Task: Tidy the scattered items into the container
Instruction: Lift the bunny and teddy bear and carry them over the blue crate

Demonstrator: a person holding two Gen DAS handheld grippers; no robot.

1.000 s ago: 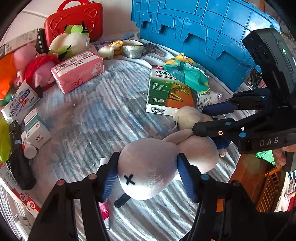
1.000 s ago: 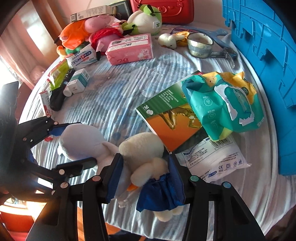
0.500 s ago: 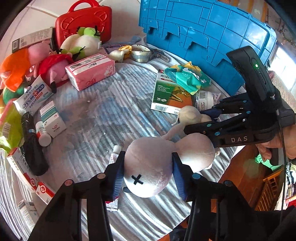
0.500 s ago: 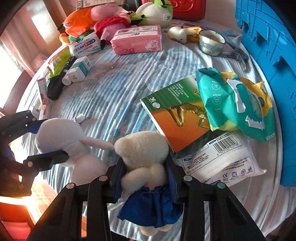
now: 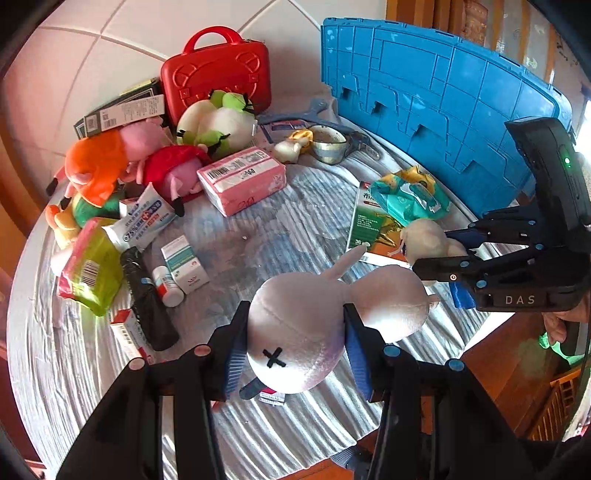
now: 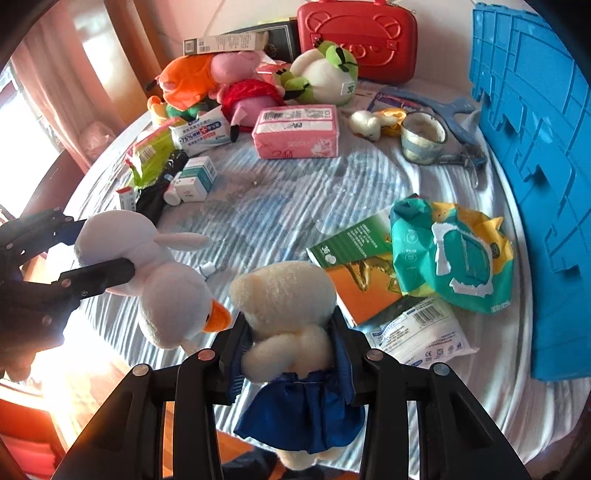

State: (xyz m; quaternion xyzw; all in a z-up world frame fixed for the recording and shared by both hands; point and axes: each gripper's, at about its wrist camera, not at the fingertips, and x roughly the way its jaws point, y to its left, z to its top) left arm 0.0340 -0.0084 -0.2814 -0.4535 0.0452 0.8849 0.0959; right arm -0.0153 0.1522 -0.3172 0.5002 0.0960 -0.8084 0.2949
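Note:
My left gripper (image 5: 291, 347) is shut on a white rabbit plush (image 5: 314, 325) and holds it above the table's near edge; the plush also shows in the right wrist view (image 6: 155, 273). My right gripper (image 6: 288, 354) is shut on a cream bear plush in a blue skirt (image 6: 288, 314), also lifted; the bear shows in the left wrist view (image 5: 424, 240) between the right gripper's fingers (image 5: 454, 266). The blue container (image 5: 436, 110) stands at the back right of the table, also seen in the right wrist view (image 6: 535, 166).
On the striped cloth (image 6: 280, 206) lie a green-orange box (image 6: 354, 269), a teal wipes pack (image 6: 450, 254), a white pouch (image 6: 417, 332), a pink tissue pack (image 6: 295, 133), a metal cup (image 6: 421, 136), a red case (image 6: 358, 33), several plush toys (image 6: 321, 74) and small medicine boxes (image 6: 195, 177).
Both grippers have risen and pulled back from the table, each lifting its plush off the cloth. The two plushes have come apart from each other.

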